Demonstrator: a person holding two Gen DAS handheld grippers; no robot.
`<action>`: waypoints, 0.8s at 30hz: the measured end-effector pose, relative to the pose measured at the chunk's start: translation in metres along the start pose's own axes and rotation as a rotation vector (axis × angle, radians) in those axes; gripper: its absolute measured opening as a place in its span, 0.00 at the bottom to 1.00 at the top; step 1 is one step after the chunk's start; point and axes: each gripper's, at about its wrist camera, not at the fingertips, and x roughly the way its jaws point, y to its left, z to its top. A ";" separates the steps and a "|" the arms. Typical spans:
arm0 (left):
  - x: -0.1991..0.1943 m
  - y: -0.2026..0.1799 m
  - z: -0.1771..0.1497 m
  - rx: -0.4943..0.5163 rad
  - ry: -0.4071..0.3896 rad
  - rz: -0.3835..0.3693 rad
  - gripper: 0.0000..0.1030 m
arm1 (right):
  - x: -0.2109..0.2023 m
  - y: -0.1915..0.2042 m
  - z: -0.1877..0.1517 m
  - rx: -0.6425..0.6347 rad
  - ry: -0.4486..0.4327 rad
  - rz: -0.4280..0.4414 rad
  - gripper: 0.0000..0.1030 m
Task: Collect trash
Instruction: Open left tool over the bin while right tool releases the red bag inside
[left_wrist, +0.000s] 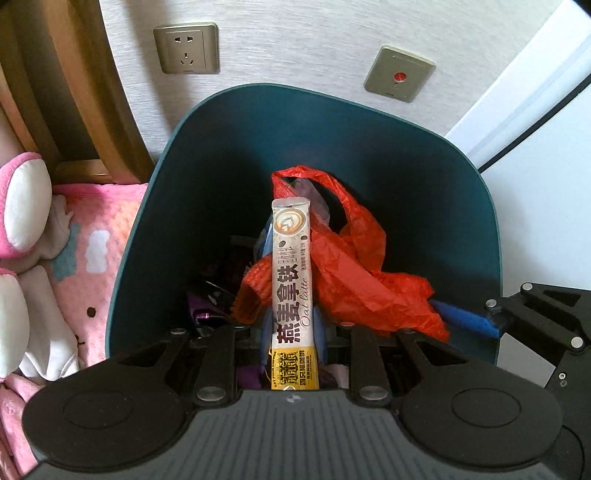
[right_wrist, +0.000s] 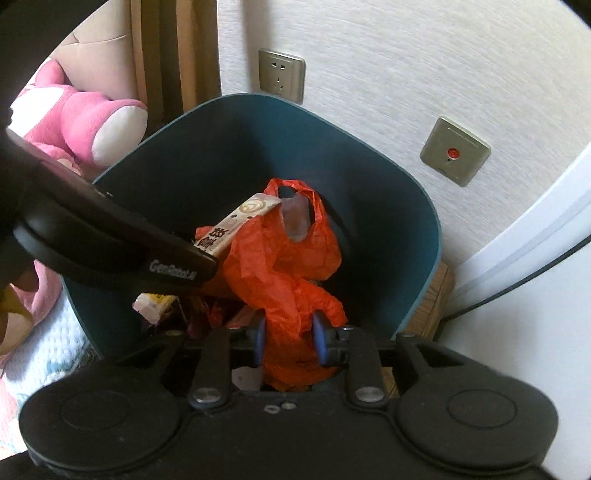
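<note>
A dark teal bin stands against the wall, with wrappers lying in its bottom. My left gripper is over it, shut on the lower end of a white and yellow oat latte sachet that points up into the bin. Behind the sachet lies a crumpled red plastic bag. In the right wrist view my right gripper has this red bag bunched between its blue pads, which touch it on both sides. The left gripper's black body crosses the bin from the left with the sachet.
A pink plush toy and a pink blanket lie left of the bin, beside a wooden frame. On the wall behind are a socket and a plate with a red dot. A white panel stands at the right.
</note>
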 end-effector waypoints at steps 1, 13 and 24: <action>-0.001 0.000 -0.001 -0.002 -0.003 -0.003 0.22 | -0.001 0.000 -0.001 0.001 -0.001 0.004 0.26; -0.040 0.008 -0.013 0.062 -0.082 -0.077 0.40 | -0.039 -0.005 -0.009 0.096 -0.109 0.004 0.41; -0.117 0.031 -0.047 0.142 -0.231 -0.142 0.48 | -0.106 0.014 -0.032 0.234 -0.272 -0.011 0.45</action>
